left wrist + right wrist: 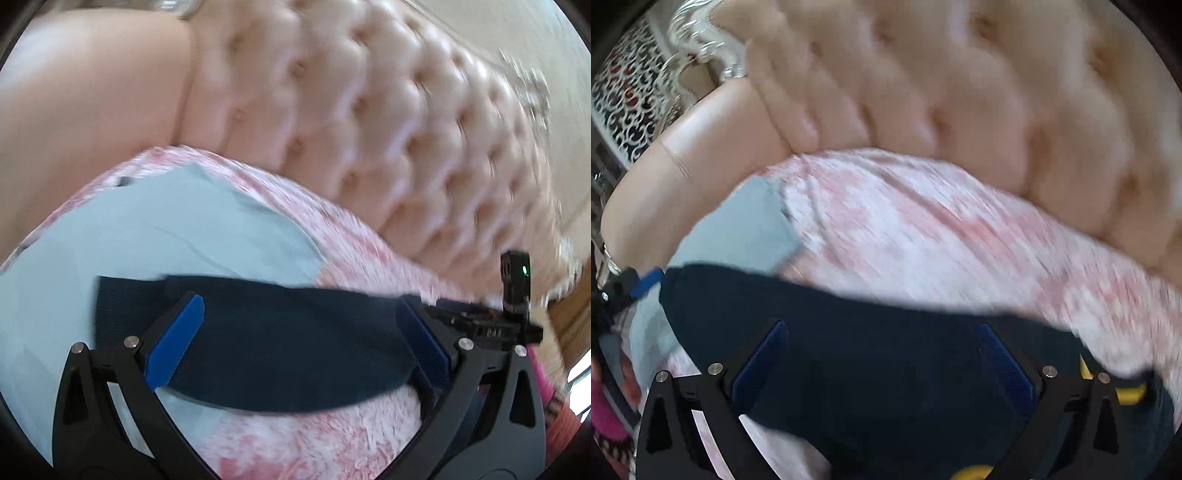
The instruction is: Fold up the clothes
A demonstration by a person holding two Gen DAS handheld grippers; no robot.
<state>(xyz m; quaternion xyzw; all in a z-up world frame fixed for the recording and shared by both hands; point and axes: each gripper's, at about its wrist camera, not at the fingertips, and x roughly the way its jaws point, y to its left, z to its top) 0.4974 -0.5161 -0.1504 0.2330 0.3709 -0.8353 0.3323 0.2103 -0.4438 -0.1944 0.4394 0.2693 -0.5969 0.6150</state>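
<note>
A dark navy garment (280, 350) lies stretched sideways across a pink-and-white fuzzy cover (332, 439) on a sofa seat. My left gripper (299, 300) stands wide open, its blue fingers (173, 347) spread with the navy cloth between them. In the right wrist view the same navy garment (886, 369), which carries yellow print (1130, 395), fills the span of my right gripper (882, 326), also wide open. Neither pair of pads pinches cloth. Each gripper shows in the other's view: the right one (513, 295) at the garment's right end, the left one (631, 284) at its left end.
A light blue cloth (166, 229) (738, 229) lies flat under and behind the navy garment. The tufted pink sofa back (351, 110) rises just behind, with a smooth armrest (683, 166) at the left. Pink fabric (605, 417) shows at the left edge. Both views are motion-blurred.
</note>
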